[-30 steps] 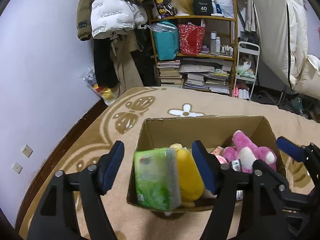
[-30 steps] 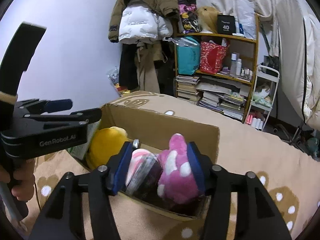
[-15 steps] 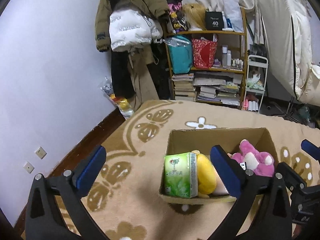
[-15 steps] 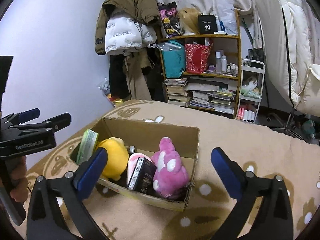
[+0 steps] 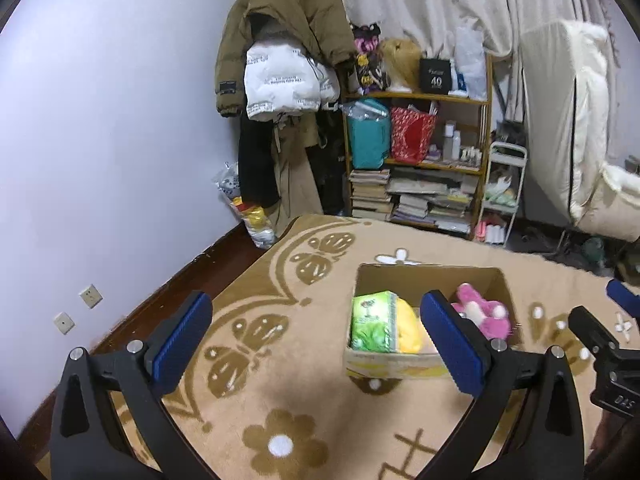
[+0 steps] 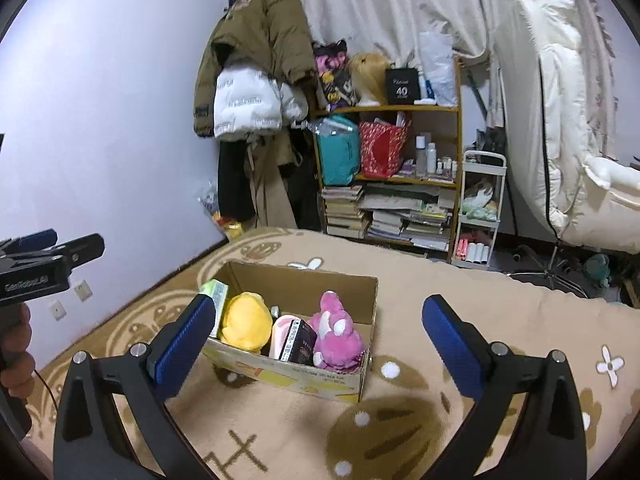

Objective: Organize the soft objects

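Both grippers have pulled back from the cardboard box [image 6: 298, 372] on the patterned rug [image 5: 288, 400]. Left gripper [image 5: 316, 332] and right gripper [image 6: 320, 332] gape wide, empty. Inside sit the yellow plush [image 6: 246, 322], pink plush [image 6: 336, 336] and green tissue pack [image 5: 372, 328].

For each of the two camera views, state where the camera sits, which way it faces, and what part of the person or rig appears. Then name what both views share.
Left wrist: on the left gripper, looking forward and down at the cardboard box on the blanket; the right gripper's edge shows at right.
Right wrist: on the right gripper, facing the same box from its other side; the left gripper and hand show at left.
Shared: the box, yellow plush, pink plush, bookshelf.
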